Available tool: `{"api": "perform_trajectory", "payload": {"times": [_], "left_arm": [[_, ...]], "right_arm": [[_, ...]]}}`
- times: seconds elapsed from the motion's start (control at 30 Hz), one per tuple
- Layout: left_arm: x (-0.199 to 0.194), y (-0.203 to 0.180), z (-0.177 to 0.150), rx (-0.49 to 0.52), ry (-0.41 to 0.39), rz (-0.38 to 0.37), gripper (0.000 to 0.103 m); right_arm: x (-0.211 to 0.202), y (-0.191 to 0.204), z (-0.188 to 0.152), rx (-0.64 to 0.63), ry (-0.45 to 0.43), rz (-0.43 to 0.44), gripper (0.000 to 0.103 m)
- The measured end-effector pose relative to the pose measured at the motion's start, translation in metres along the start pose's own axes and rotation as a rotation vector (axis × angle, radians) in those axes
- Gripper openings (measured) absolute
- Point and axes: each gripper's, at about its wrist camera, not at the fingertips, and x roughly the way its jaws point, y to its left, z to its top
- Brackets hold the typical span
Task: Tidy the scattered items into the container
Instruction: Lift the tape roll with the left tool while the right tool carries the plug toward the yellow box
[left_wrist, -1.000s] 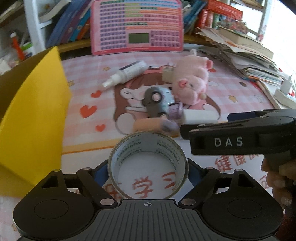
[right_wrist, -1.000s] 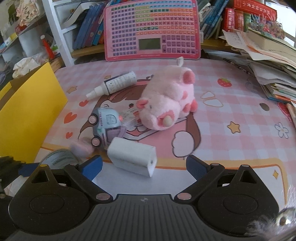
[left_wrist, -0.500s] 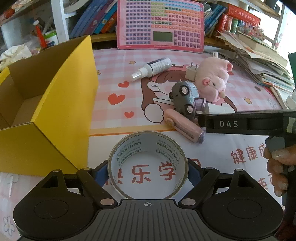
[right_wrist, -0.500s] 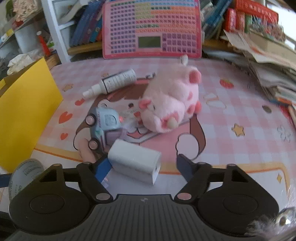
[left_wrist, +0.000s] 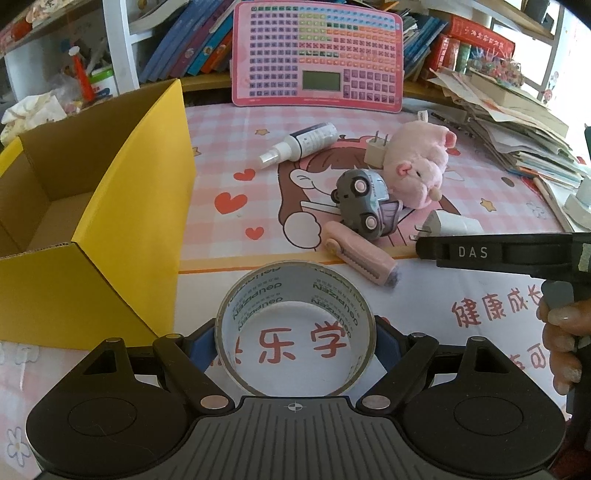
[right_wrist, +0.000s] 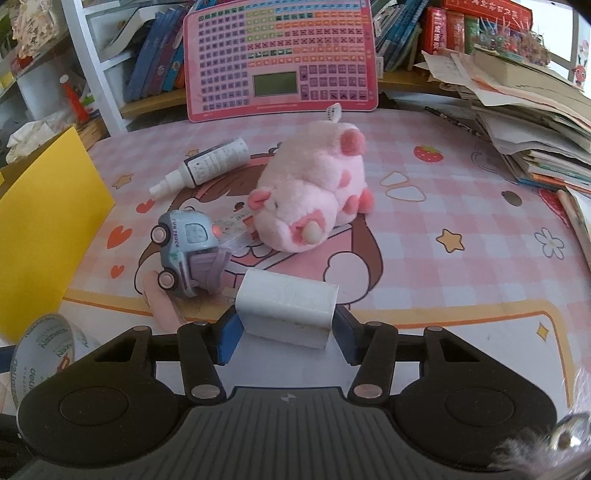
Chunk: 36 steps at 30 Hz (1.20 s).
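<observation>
My left gripper (left_wrist: 295, 345) is shut on a clear tape roll (left_wrist: 295, 280) and holds it above the mat, right of the open yellow box (left_wrist: 122, 236). My right gripper (right_wrist: 286, 330) has closed its blue pads on the white charger block (right_wrist: 286, 308), which rests on the mat. On the mat lie a pink plush pig (right_wrist: 310, 199), a grey toy truck (right_wrist: 188, 251), a spray bottle (right_wrist: 207, 164), a pink utility knife (left_wrist: 360, 256) and a small beige plug (left_wrist: 376, 153). The tape roll also shows in the right wrist view (right_wrist: 44, 350).
A pink keyboard toy (left_wrist: 317, 59) leans against the shelf at the back. Stacked papers and books (right_wrist: 528, 122) crowd the right edge. A bookshelf (left_wrist: 177, 48) stands behind. The right gripper's body (left_wrist: 498, 253) crosses the right of the left wrist view.
My left gripper has lifted the tape roll and pulled back, bringing the yellow box's inside into view. My right gripper moved forward and closed on the white charger.
</observation>
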Motion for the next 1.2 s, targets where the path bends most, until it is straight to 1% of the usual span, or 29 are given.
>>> {"api": "perform_trajectory", "payload": {"times": [0.33, 0.67, 0.93, 1.2], "left_arm": [[-0.009, 0.001, -0.004, 0.004, -0.035, -0.031, 0.085], [-0.03, 0.01, -0.015, 0.022, -0.081, -0.078, 0.085], [-0.049, 0.021, -0.029, 0.037, -0.117, -0.113, 0.085], [-0.075, 0.038, -0.051, 0.038, -0.141, -0.141, 0.085]], "right_arm": [[-0.022, 0.0, -0.008, 0.003, -0.029, -0.017, 0.05], [-0.05, 0.012, -0.025, 0.022, -0.07, -0.073, 0.05], [-0.075, 0.026, -0.043, 0.038, -0.105, -0.11, 0.05], [-0.102, 0.046, -0.068, 0.053, -0.129, -0.143, 0.05]]}}
